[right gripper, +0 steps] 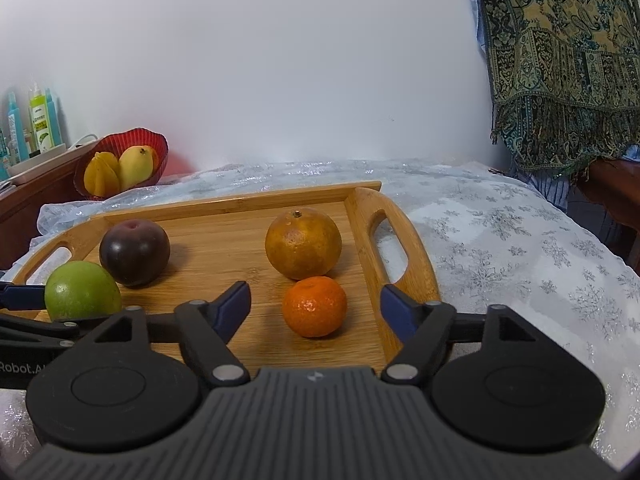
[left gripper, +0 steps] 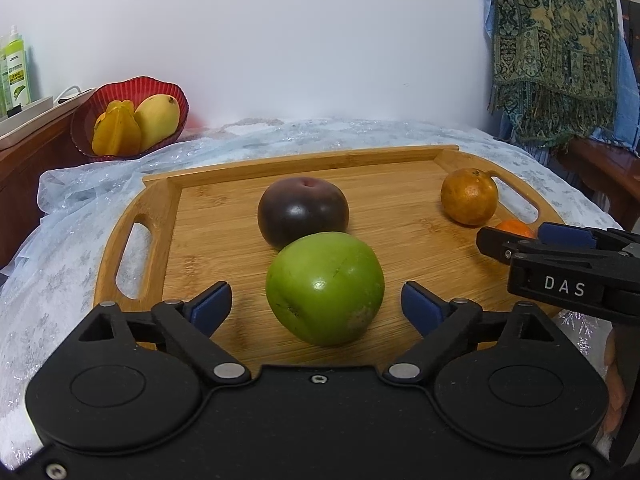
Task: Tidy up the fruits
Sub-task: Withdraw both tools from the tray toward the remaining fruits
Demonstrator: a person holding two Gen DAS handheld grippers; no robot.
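A green apple (left gripper: 325,288) rests on the wooden tray (left gripper: 224,240), between the spread fingers of my left gripper (left gripper: 317,304); the blue pads stand clear of it on both sides. Behind it sits a dark plum (left gripper: 303,211). In the right wrist view a small orange tangerine (right gripper: 315,306) lies on the tray (right gripper: 224,216) between the open fingers of my right gripper (right gripper: 314,305), untouched by the pads. A larger brownish orange (right gripper: 303,243) sits just behind it. The green apple (right gripper: 82,290) and plum (right gripper: 134,252) show at the left.
A red bowl (left gripper: 132,92) with a mango and a starfruit stands at the back left on a snowflake-patterned cloth (right gripper: 520,248). Bottles (left gripper: 14,72) stand on a wooden shelf far left. A patterned shawl (left gripper: 556,48) hangs at the right.
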